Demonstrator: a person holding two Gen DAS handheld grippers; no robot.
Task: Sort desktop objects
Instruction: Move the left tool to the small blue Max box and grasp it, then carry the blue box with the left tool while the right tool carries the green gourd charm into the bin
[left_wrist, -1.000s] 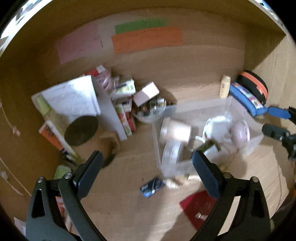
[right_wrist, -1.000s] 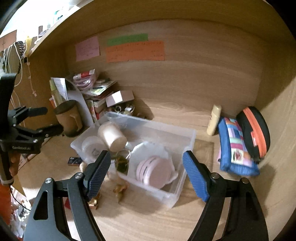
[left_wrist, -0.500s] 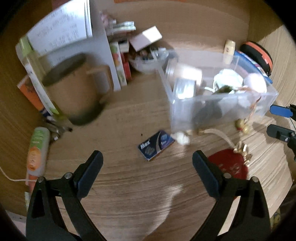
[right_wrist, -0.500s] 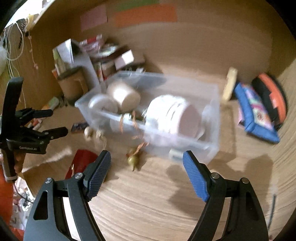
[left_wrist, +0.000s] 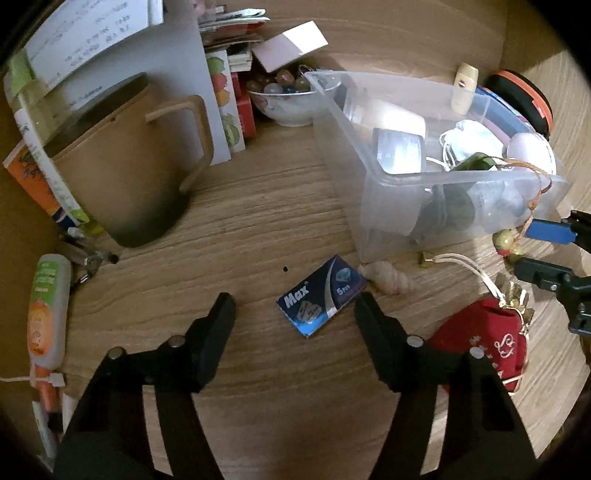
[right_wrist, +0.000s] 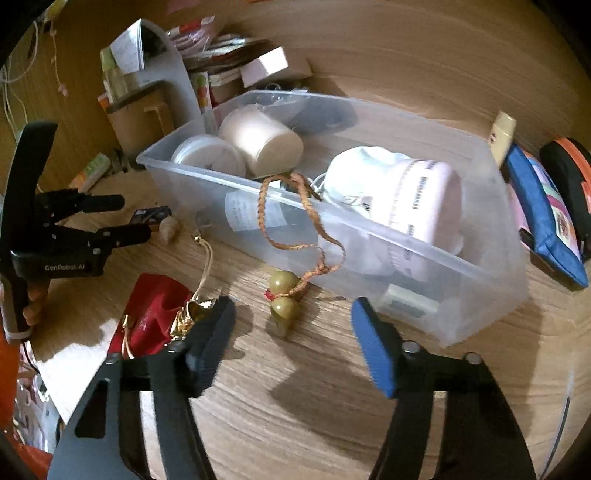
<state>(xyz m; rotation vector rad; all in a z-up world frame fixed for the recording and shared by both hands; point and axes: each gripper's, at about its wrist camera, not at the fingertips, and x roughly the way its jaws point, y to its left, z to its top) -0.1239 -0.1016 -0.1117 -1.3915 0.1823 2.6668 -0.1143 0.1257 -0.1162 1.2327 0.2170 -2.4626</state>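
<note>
Only the left claw (left_wrist: 293, 308) view shows the bead bowl (left_wrist: 291, 98)

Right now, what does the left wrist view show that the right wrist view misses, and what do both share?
Only the left wrist view shows the bowl of marbles and the blue Max box face up between the open left gripper jaws. Only the right wrist view shows the green beads on the orange cord before the open right gripper. Both share the clear bin, red pouch, seashell and brown mug.
</note>
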